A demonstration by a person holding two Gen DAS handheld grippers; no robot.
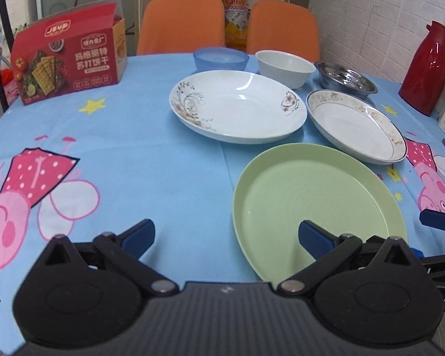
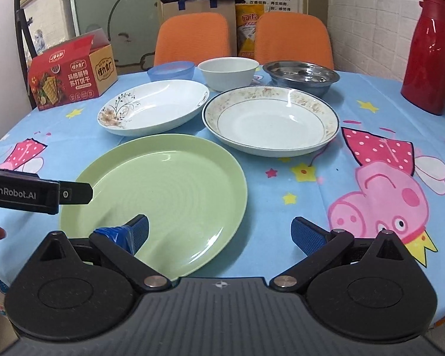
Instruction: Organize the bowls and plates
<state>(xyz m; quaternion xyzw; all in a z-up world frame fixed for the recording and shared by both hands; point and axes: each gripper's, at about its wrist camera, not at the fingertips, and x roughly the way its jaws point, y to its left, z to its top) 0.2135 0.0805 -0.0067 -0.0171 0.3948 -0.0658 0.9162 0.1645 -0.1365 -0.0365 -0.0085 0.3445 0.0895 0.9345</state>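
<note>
1. Judging from how things lie now, the organizing has not really begun: every plate and bowl lies single on the table [image 2: 326,160], and nothing is stacked.
2. Three plates lie in the middle. The green plate [image 2: 163,190] is nearest. Farther, on the left, is the white plate with a flower pattern [image 2: 154,108], and on the right the white plate with a brown rim [image 2: 271,118]. These two are just beside each other, and I cannot tell if their edges touch.
3. Three bowls stand in a row at the far edge: the blue bowl [image 2: 171,71] on the left, the white bowl [image 2: 228,72] in the middle, the steel bowl [image 2: 301,77] on the right.
4. The left gripper [image 1: 225,238] has its fingers spread wide and holds nothing. Its right finger is over the near-left part of the green plate; whether it touches, I cannot tell.
5. The right gripper [image 2: 219,231] also has its fingers spread wide and is empty. Its left finger is over the near part of the green plate, the other over the bare cloth.
6. What is left, I think, is all the work: to put the plates in one pile and the bowls one inside another.
7. A red cracker box [image 2: 71,80] at the far left and a red thermos [image 2: 430,56] at the far right are not part of the task.
</note>
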